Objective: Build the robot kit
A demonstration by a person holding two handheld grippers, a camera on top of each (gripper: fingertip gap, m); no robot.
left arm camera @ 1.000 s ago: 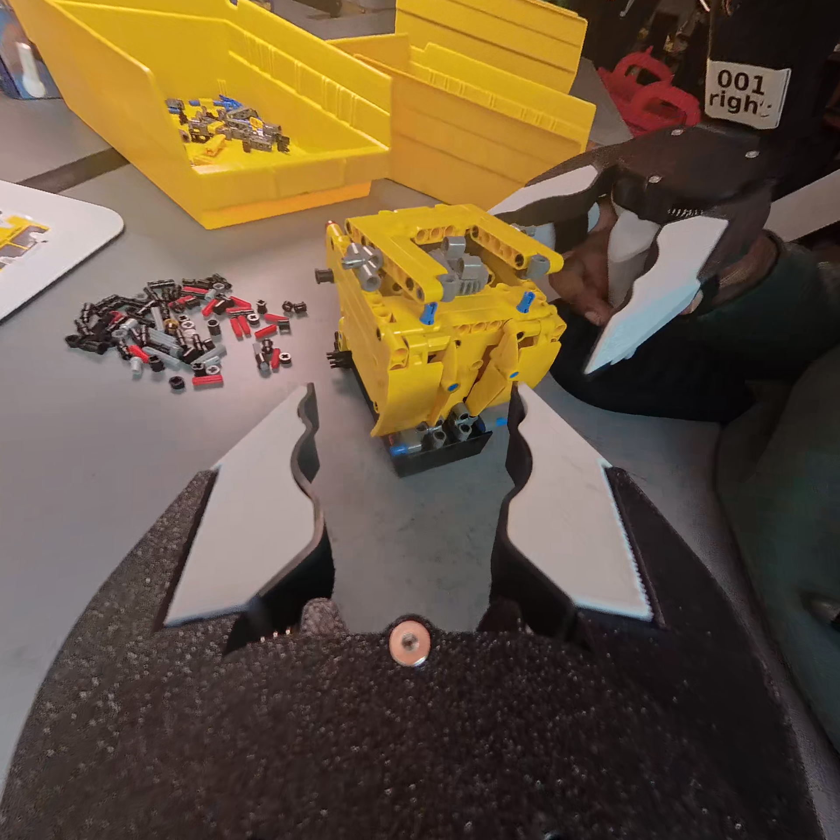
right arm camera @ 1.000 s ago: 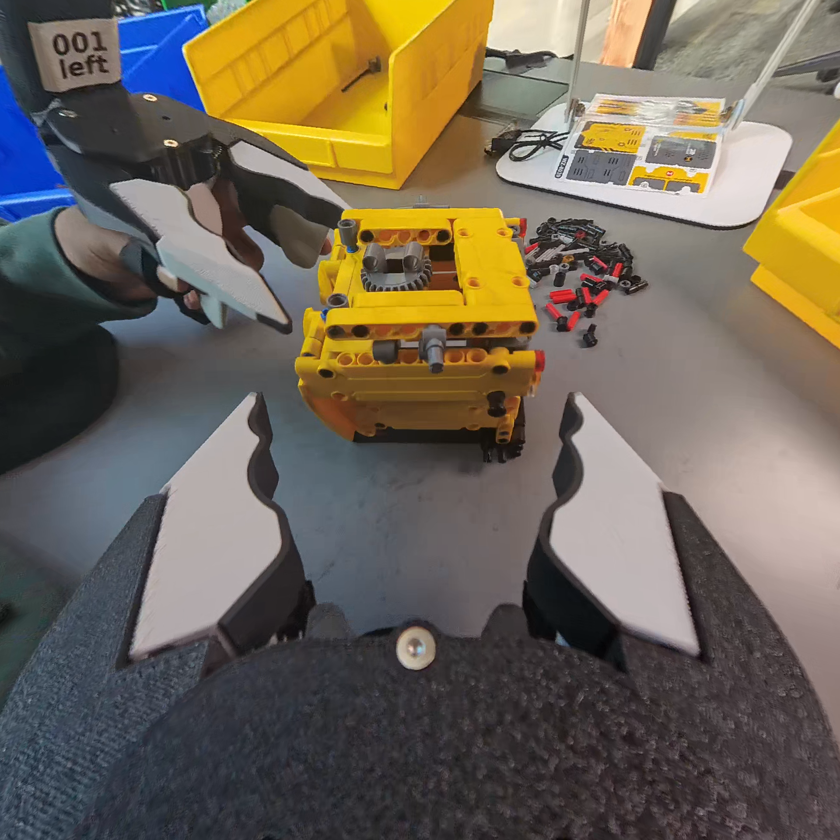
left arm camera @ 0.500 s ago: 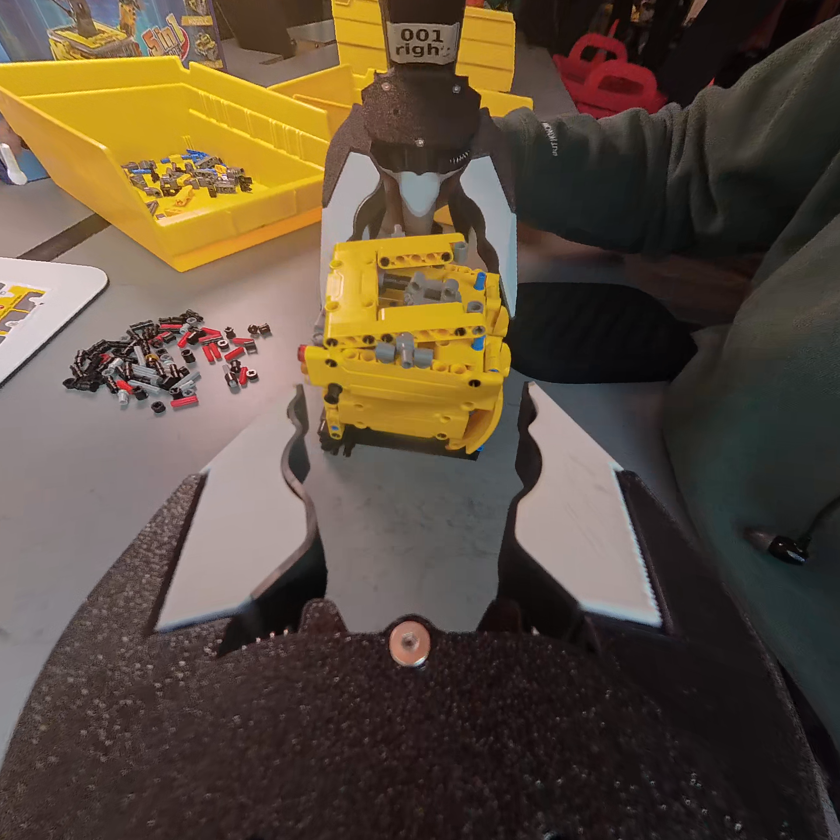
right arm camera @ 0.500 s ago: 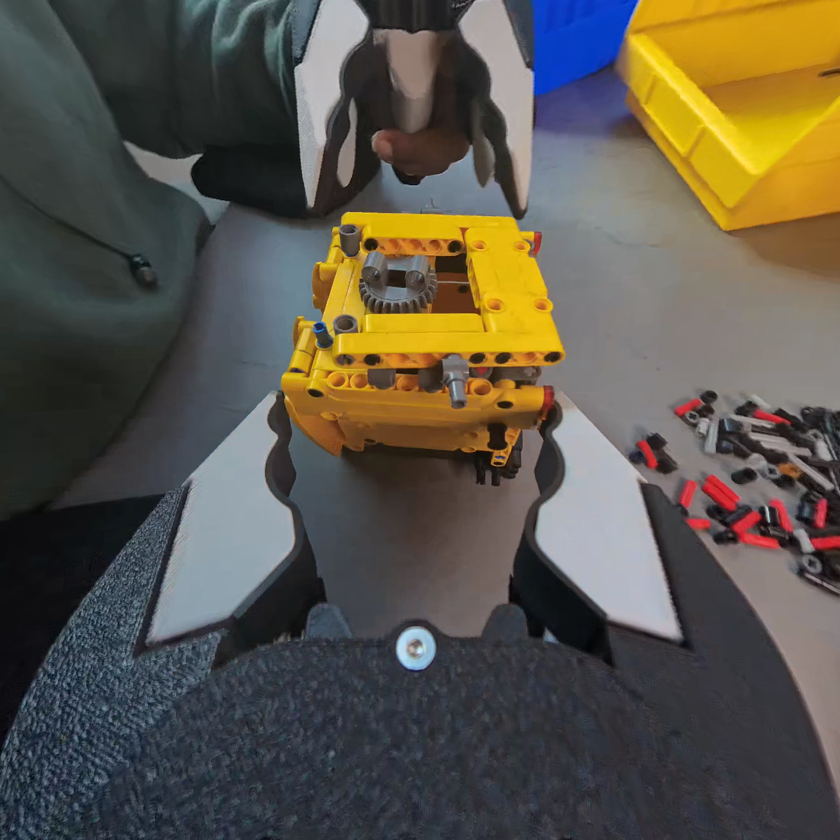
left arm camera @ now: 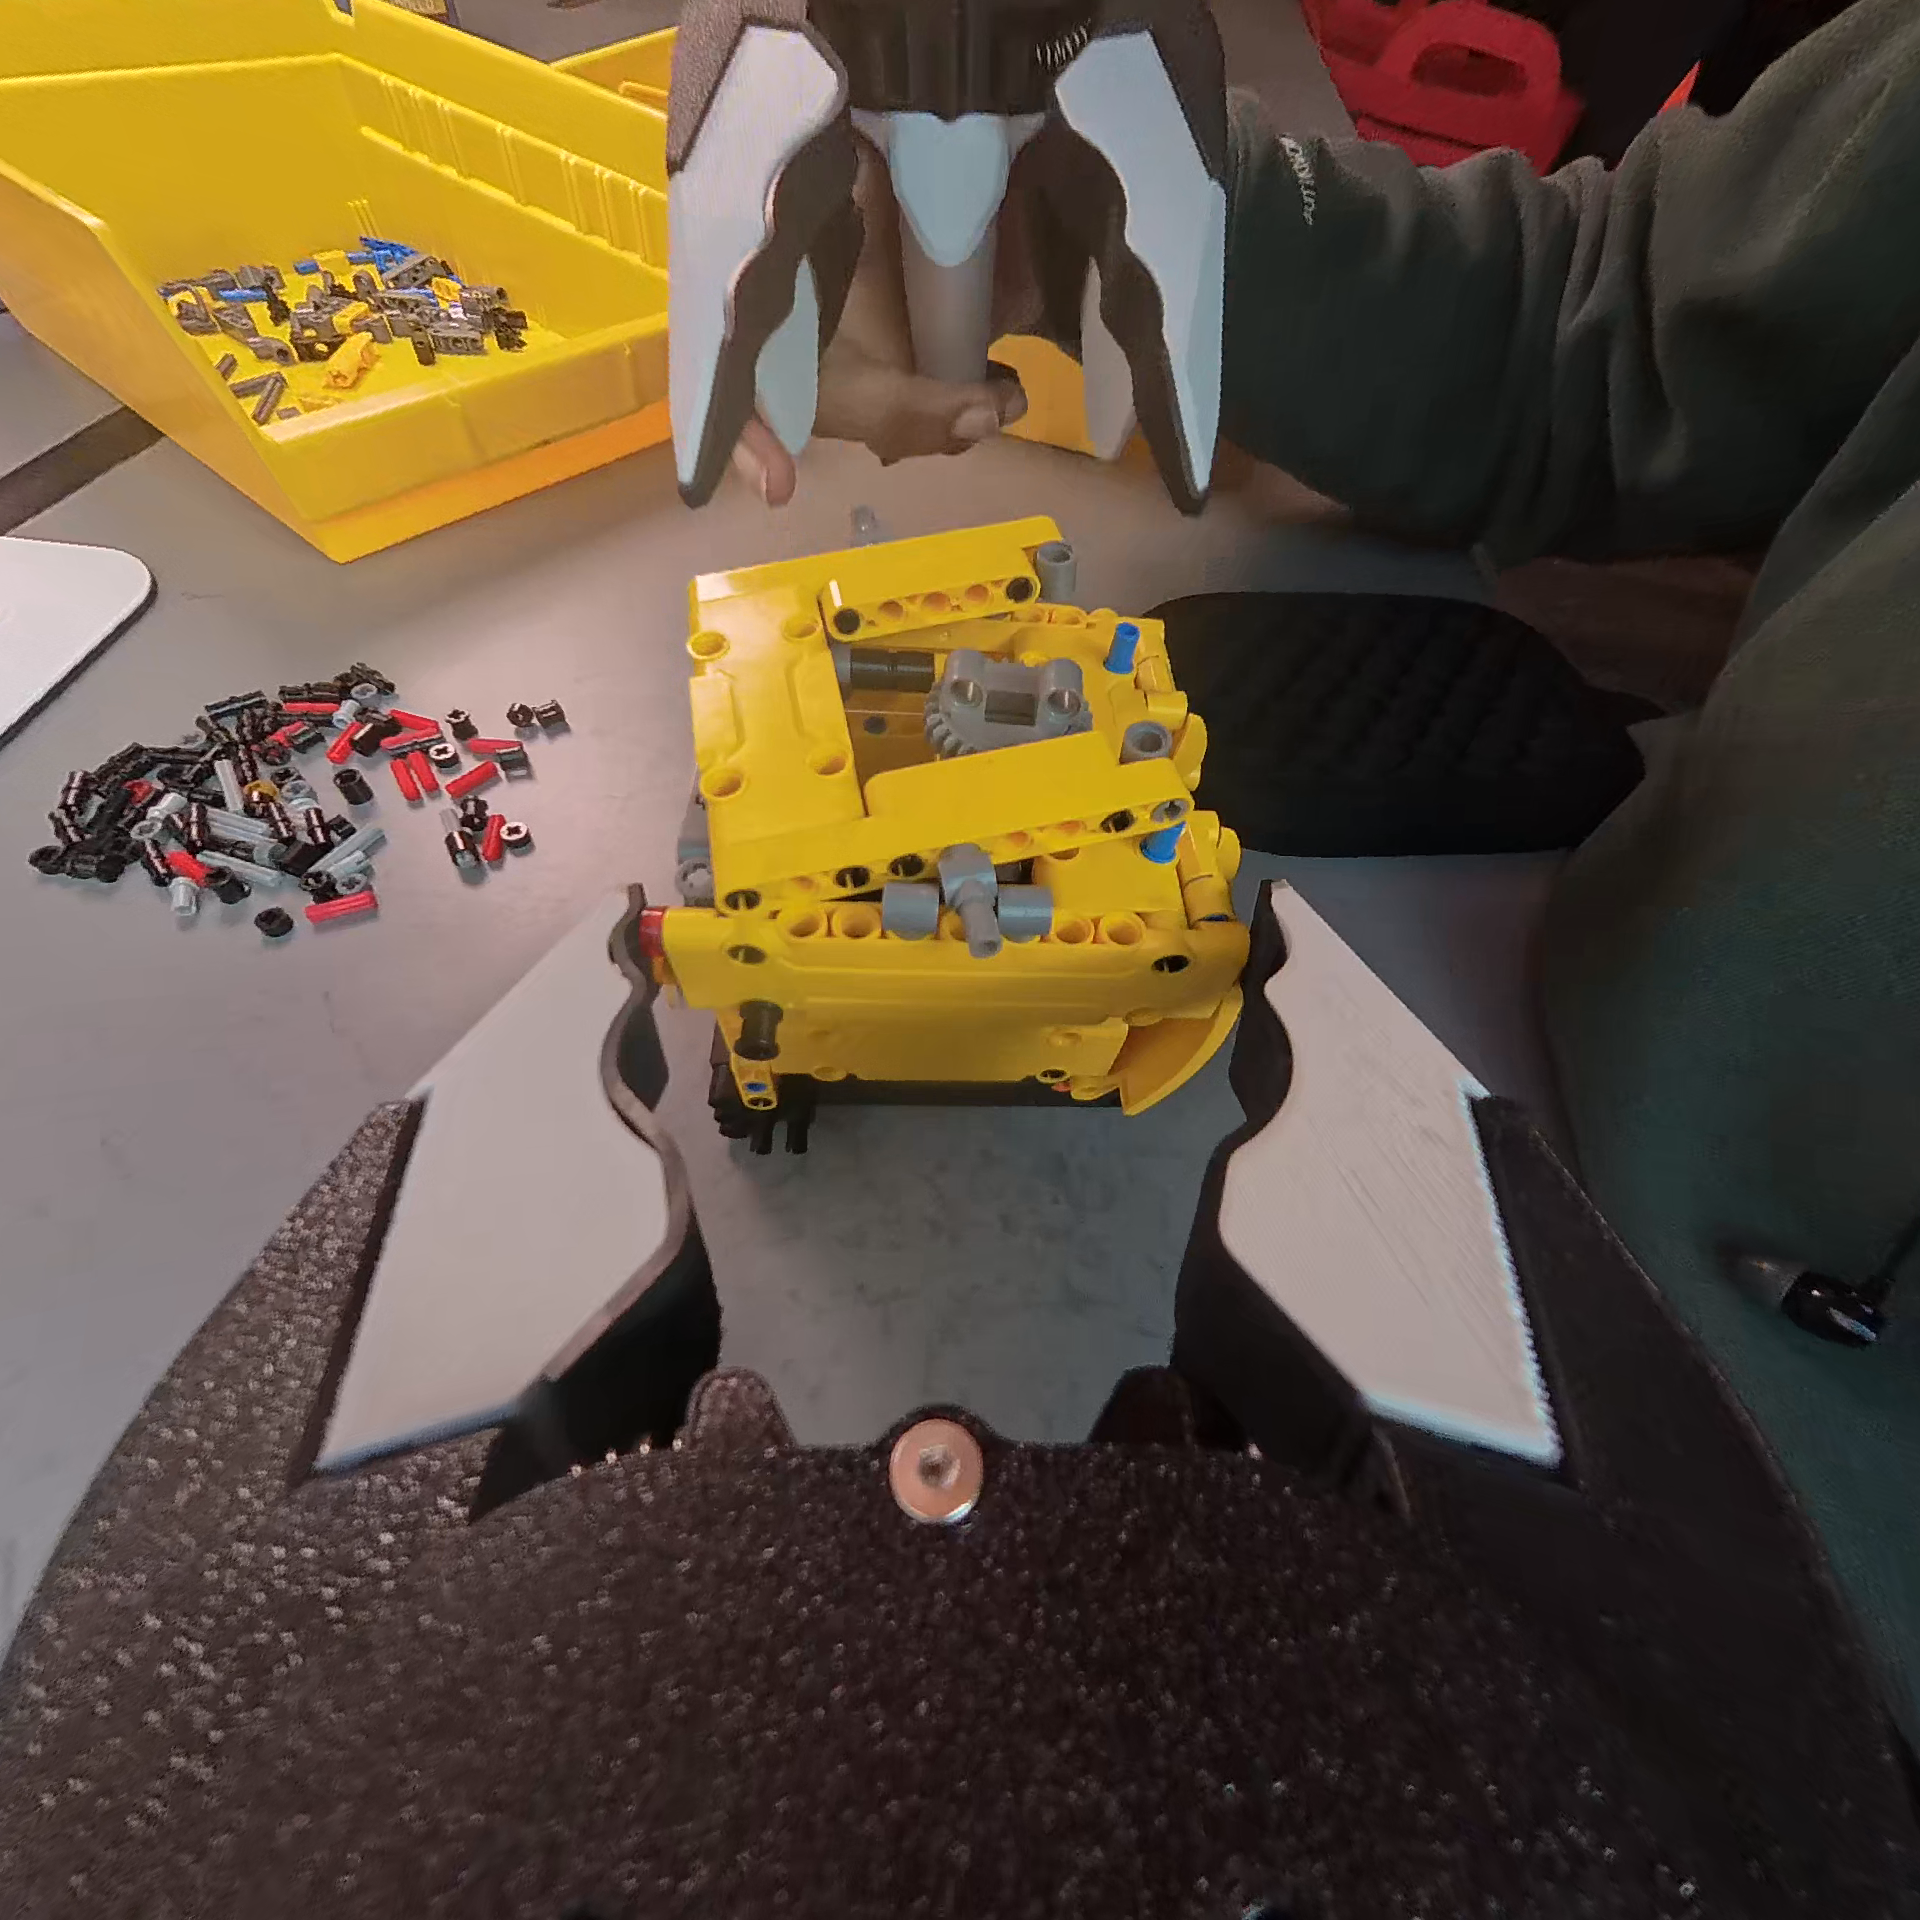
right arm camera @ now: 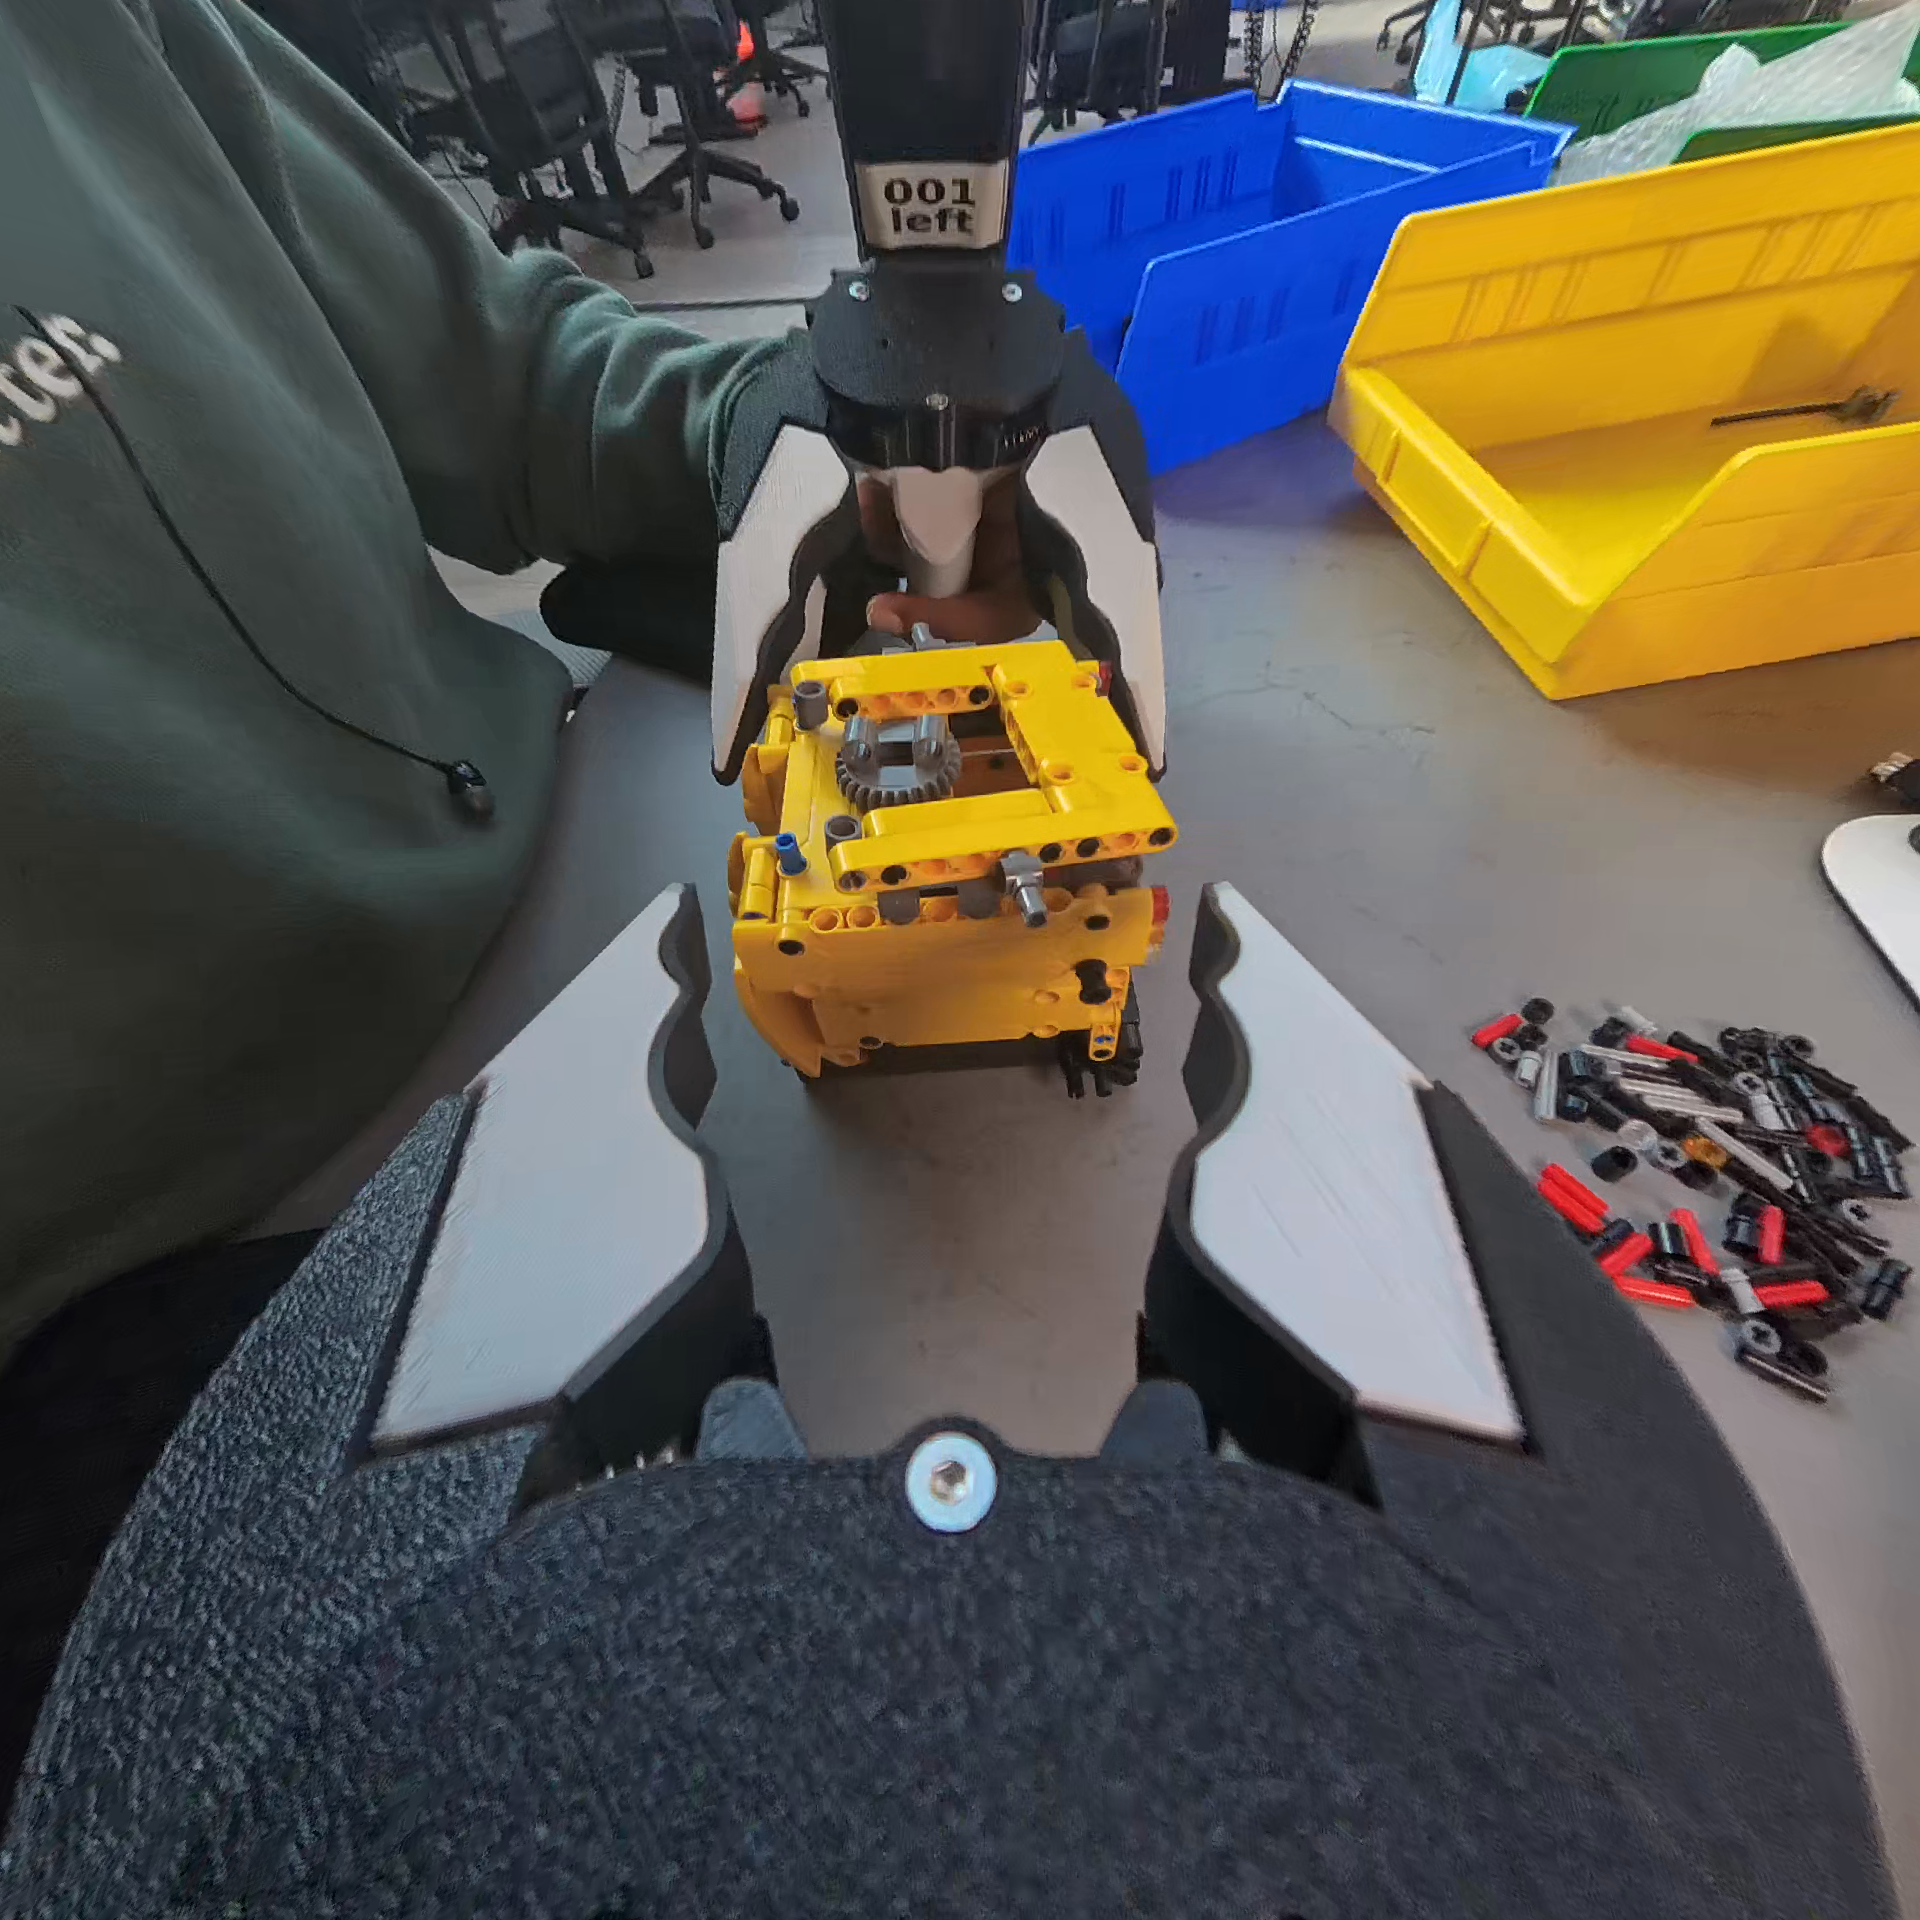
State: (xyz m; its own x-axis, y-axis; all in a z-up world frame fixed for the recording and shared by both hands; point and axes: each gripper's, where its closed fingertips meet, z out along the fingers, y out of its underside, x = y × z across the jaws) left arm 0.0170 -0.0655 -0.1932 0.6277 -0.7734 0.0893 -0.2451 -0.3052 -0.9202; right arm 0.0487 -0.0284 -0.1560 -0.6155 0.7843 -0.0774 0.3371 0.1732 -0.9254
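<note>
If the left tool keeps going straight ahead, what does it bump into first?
Most likely the yellow brick model. The left tool is open, its fingers already flanking the model's near corners. The right tool faces it from beyond the model, so it would come only afterwards.

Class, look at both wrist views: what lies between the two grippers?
The yellow brick model stands between the left gripper and right gripper, both open. Both views show it.

Bright even light, soft shadows, wide-angle edge bending, slight blur
</note>
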